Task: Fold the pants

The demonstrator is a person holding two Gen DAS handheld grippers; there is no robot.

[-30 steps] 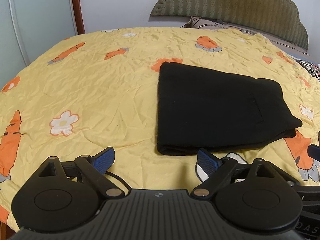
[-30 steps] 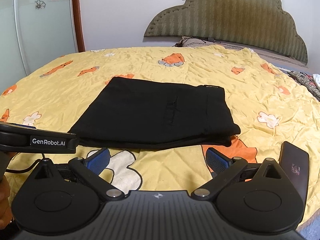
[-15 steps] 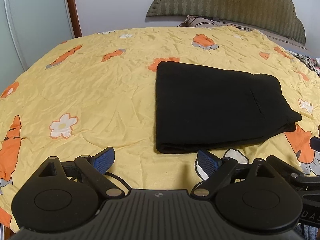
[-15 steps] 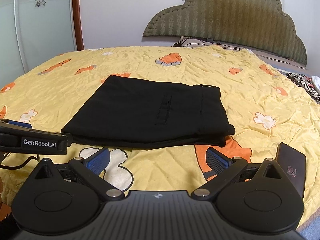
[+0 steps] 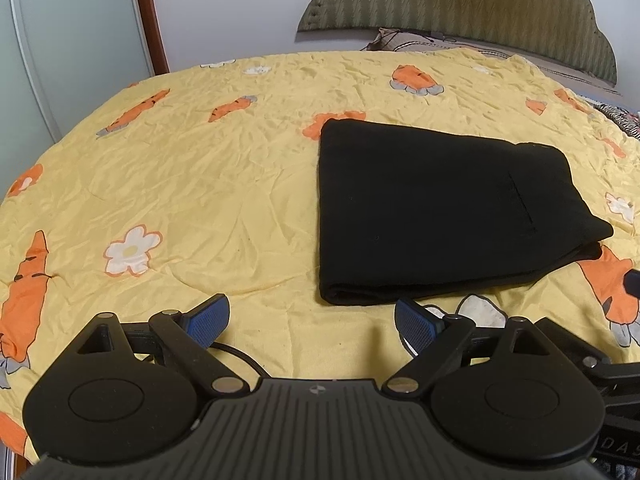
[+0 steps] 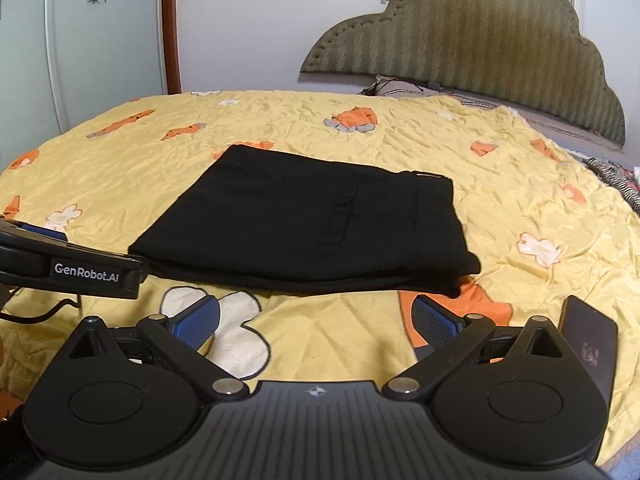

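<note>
Backing off now: both the left gripper point(image 5: 312, 316) and right gripper point(image 6: 316, 318) pulled away wide open, holding nothing; pants point(image 6: 312, 226) look fully folded.

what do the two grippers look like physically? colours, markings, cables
Both match: matte black plastic, ribbed centre housing, two round discs with silver pivot pins, angled links to fingers with blue textured pads. The left gripper carries white "GenRobot.AI" lettering on its side and trails a black cable, seen in the right wrist view. The right gripper shows no lettering in its own view.
</note>
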